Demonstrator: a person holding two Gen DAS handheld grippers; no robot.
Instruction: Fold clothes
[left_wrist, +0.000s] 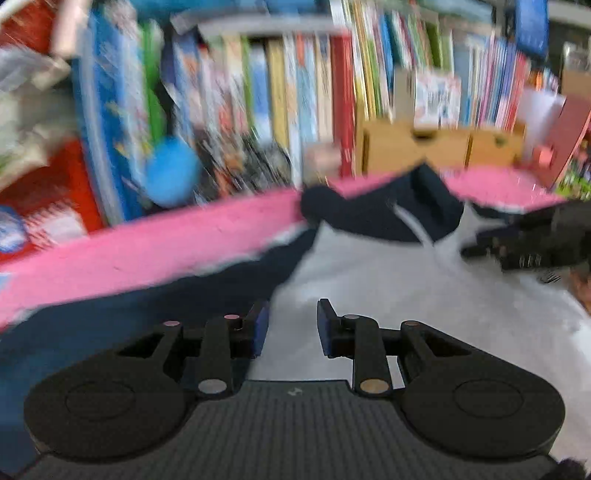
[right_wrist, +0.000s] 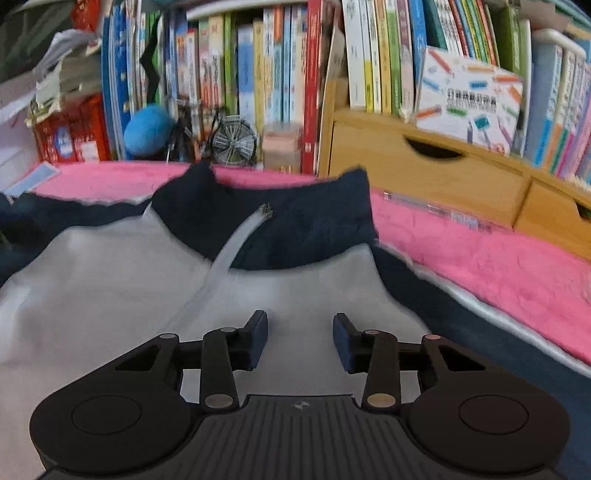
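A grey and dark blue jacket (right_wrist: 122, 266) lies flat on a pink blanket (right_wrist: 491, 251). The right tongs (right_wrist: 300, 338) hang over its grey front, wide open, holding nothing. The dark collar (right_wrist: 280, 225) is just ahead of them. The left tongs (left_wrist: 291, 326) are open too, above the grey part, with a dark sleeve (left_wrist: 110, 332) on their left. Books (right_wrist: 280, 74) stand behind the blanket.

Ahead of my right tool (right_wrist: 300, 338) the jacket (right_wrist: 147, 288) lies flat and open to pass over, but books (right_wrist: 258, 74) and a wooden drawer box (right_wrist: 424, 177) wall off the far edge.
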